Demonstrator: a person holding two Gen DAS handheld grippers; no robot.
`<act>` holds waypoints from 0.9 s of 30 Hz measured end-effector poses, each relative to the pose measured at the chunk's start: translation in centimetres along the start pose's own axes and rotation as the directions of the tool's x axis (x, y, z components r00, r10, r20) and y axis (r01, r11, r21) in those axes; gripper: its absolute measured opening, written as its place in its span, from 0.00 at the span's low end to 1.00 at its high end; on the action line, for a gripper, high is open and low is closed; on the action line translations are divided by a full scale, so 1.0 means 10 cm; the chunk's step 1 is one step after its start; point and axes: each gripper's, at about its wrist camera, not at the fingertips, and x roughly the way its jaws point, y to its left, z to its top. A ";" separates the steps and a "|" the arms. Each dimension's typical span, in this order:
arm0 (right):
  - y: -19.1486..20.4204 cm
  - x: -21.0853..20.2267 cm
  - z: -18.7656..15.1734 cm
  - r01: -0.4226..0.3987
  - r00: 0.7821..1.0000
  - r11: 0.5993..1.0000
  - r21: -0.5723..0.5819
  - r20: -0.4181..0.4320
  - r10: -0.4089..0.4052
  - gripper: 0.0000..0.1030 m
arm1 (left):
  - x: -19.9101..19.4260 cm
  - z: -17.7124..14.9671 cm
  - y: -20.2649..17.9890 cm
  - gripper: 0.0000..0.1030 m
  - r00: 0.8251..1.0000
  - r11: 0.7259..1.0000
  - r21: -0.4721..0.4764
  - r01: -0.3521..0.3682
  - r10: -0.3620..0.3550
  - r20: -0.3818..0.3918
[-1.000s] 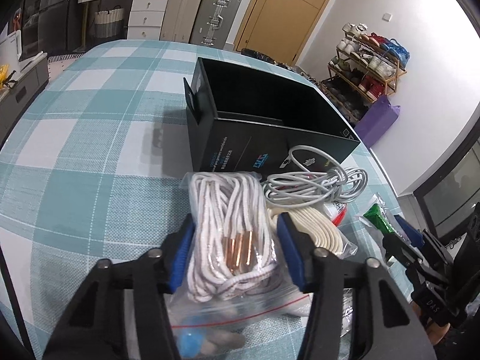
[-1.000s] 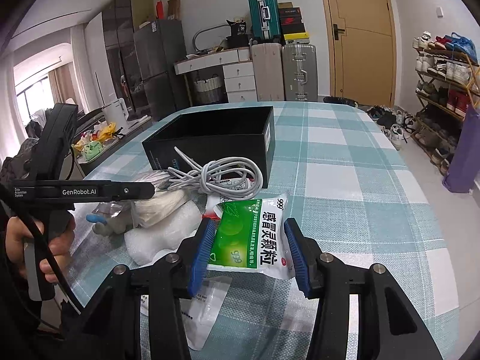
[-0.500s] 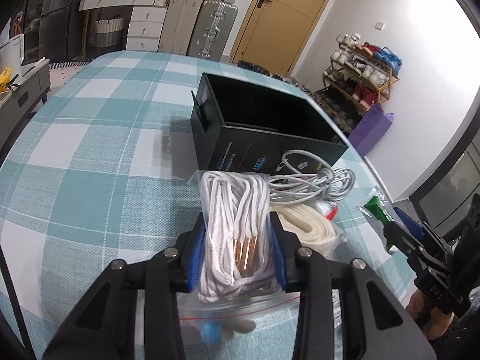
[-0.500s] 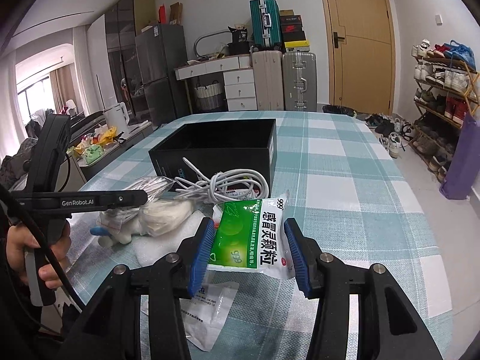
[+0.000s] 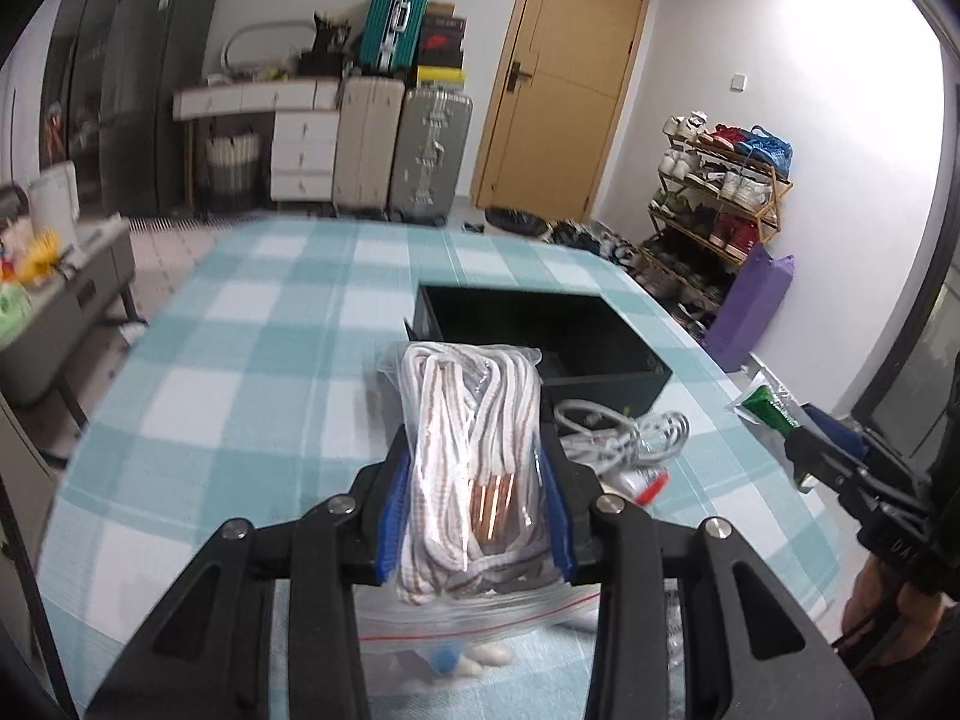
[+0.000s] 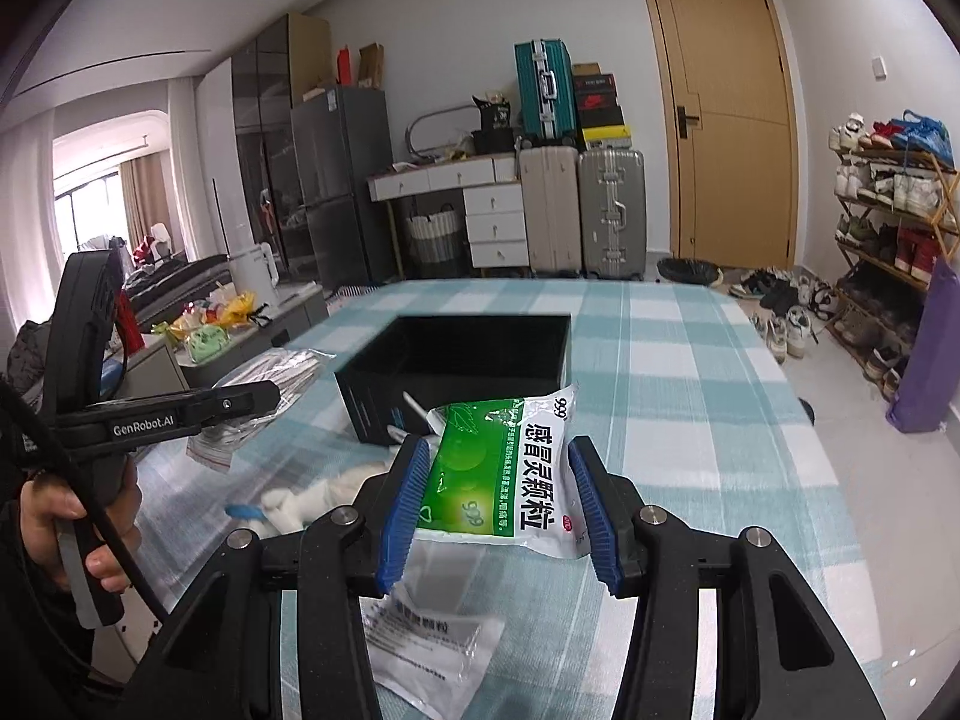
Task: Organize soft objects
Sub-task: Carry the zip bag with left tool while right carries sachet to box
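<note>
Blue-padded fingers [image 5: 393,516] of the left gripper [image 5: 474,510] are closed on a clear bag of white cord [image 5: 471,450], squeezing it at its sides. The bag hangs clear of the checked tablecloth [image 5: 240,360], raised in front of the open black box [image 5: 540,336], which stands just ahead and slightly to the right. The right gripper [image 6: 501,510] has its fingers on either side of a green sachet [image 6: 504,474] and appears to hold it, lifted above the cloth with the same box beyond it. A grey cable [image 5: 624,432], a pale soft toy [image 6: 312,498] and a flat clear packet [image 6: 432,654] lie on the table near the box.

The step in hand looks like carrying the cord bag to the box. To do it well, the left gripper should keep its squeeze steady, since the slick plastic could slide between the pads, and lift high enough that the hanging zip end clears the near wall. It should open only once the bag is well over the interior. Both hands should not crowd the opening; one item at a time suits best.
</note>
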 end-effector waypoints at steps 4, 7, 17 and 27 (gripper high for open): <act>0.00 -0.04 0.15 -0.023 0.999 1.000 -0.006 0.024 0.023 0.47 | 0.01 0.11 -0.06 0.36 0.998 0.997 0.049 -0.057 0.055 0.037; -0.01 -0.05 0.25 -0.033 0.999 0.999 -0.007 0.037 0.033 0.47 | 0.04 0.18 -0.09 0.36 0.995 0.994 0.068 -0.085 0.081 0.053; -0.09 0.05 0.52 -0.044 0.997 0.999 -0.015 0.057 0.044 0.47 | 0.27 0.36 -0.09 0.36 0.988 0.986 0.073 -0.148 0.143 0.062; -0.11 0.27 0.67 -0.067 0.997 0.997 -0.023 0.047 0.068 0.47 | 0.49 0.51 -0.05 0.36 0.988 0.986 0.074 -0.148 0.144 0.056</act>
